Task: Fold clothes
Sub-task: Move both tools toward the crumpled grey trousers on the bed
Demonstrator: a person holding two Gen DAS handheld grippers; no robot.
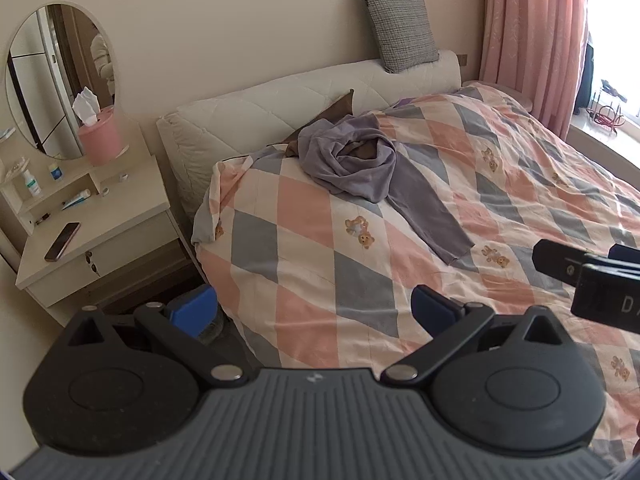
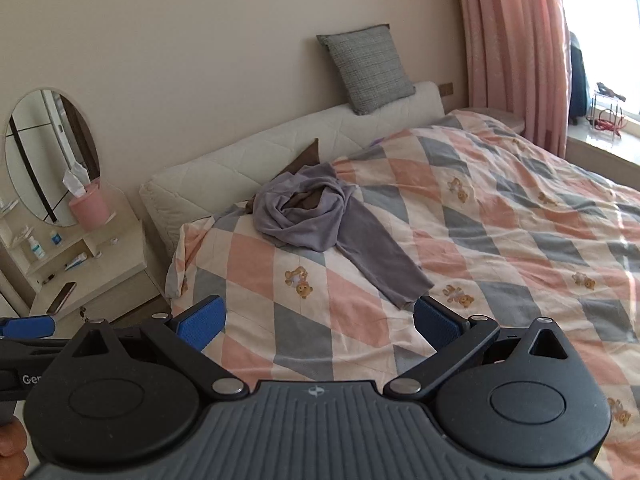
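A purple-grey garment (image 1: 352, 160) lies in a twisted heap on the bed (image 1: 320, 280), close to the headboard edge and nearer the corner by the bedside table (image 1: 100, 240) than the curtain (image 1: 528, 40) side. One long part, a sleeve or a leg, I cannot tell which, runs flat from the heap toward the foot of the bed. Something brown shows inside the bundle and behind it; whether that is a second garment or a cushion is unclear.

The left gripper (image 1: 308, 312) is spread wide with nothing between its blue pads, hanging over the quilt (image 1: 500, 168) well short of the garment. The right gripper (image 2: 320, 320) is also wide open and empty, and its right pad sits just in front of the end of the long trailing part.

The garment is bunched, not folded, so it needs spreading out flat.

Risks from here:
- The quilt is soft and wrinkled, so a pinch aimed at the thin trailing end could take quilt cloth along with it and drag the cover.
- Pulling on that end alone may tighten the twist in the heap instead of opening it.
- The brown thing could come up tangled in the bundle.
- The heap sits near the bed's edge by the table, so a sideways tug could send it over that edge.
- The two grippers are close together, as each shows in the other's view, and they could knock together when reaching.
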